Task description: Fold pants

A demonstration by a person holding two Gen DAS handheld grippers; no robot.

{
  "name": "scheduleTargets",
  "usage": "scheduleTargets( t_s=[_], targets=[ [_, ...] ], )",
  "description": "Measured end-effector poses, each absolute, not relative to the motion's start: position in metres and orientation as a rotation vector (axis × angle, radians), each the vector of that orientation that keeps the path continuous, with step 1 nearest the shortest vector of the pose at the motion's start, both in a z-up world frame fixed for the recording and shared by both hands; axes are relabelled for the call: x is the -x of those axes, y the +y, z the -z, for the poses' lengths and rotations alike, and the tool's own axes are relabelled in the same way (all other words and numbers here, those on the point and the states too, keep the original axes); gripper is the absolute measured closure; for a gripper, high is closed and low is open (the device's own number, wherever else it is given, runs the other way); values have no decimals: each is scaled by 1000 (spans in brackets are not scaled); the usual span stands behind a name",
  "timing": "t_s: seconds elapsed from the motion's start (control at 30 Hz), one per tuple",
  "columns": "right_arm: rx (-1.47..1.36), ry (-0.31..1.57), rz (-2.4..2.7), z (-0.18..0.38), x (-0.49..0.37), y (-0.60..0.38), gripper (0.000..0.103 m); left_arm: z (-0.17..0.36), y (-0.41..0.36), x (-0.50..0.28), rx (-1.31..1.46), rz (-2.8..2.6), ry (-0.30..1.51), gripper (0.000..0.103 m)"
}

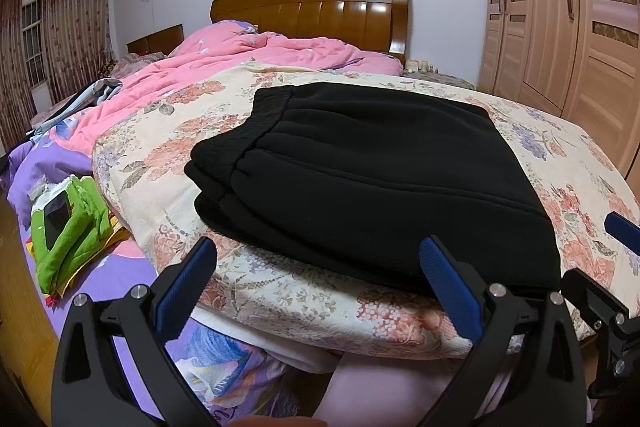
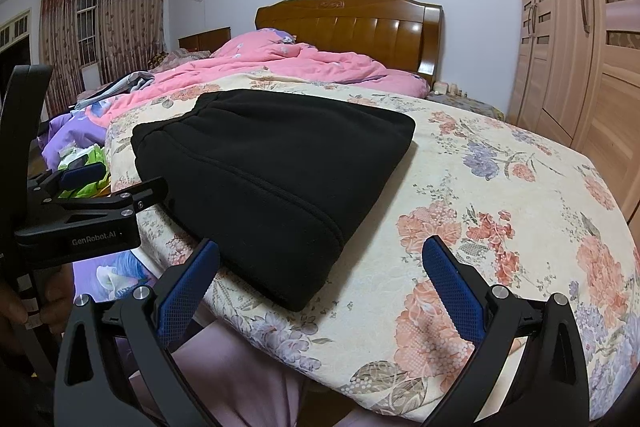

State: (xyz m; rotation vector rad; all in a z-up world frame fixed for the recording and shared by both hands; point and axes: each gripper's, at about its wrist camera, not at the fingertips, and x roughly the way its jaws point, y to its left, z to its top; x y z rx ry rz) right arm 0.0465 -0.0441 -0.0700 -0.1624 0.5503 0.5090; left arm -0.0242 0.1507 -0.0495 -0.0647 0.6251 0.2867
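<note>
Black pants [image 1: 360,167] lie folded into a compact stack on the floral blanket [image 1: 280,291] at the bed's near end, waistband toward the far left. They also show in the right wrist view [image 2: 276,171]. My left gripper [image 1: 318,253] is open and empty, just in front of the stack's near edge. My right gripper [image 2: 320,255] is open and empty, at the stack's near right corner. The left gripper [image 2: 116,183] also shows from the side at the left of the right wrist view. A right fingertip [image 1: 622,227] shows at the right edge of the left wrist view.
A pink quilt [image 1: 248,63] is bunched toward the wooden headboard [image 1: 312,7]. Green cloth [image 1: 76,227] and other clothes lie on the purple sheet at the left. A wardrobe [image 1: 560,27] stands at the right. The blanket right of the pants [image 2: 500,187] is bare.
</note>
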Motion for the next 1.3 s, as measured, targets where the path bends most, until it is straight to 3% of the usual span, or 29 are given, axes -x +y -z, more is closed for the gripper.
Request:
scheduleTargets(
  t_s=[1.3],
  targets=[
    [163, 558, -516, 72, -49, -45, 5, 52, 151, 26, 56, -301, 626, 2]
  ],
)
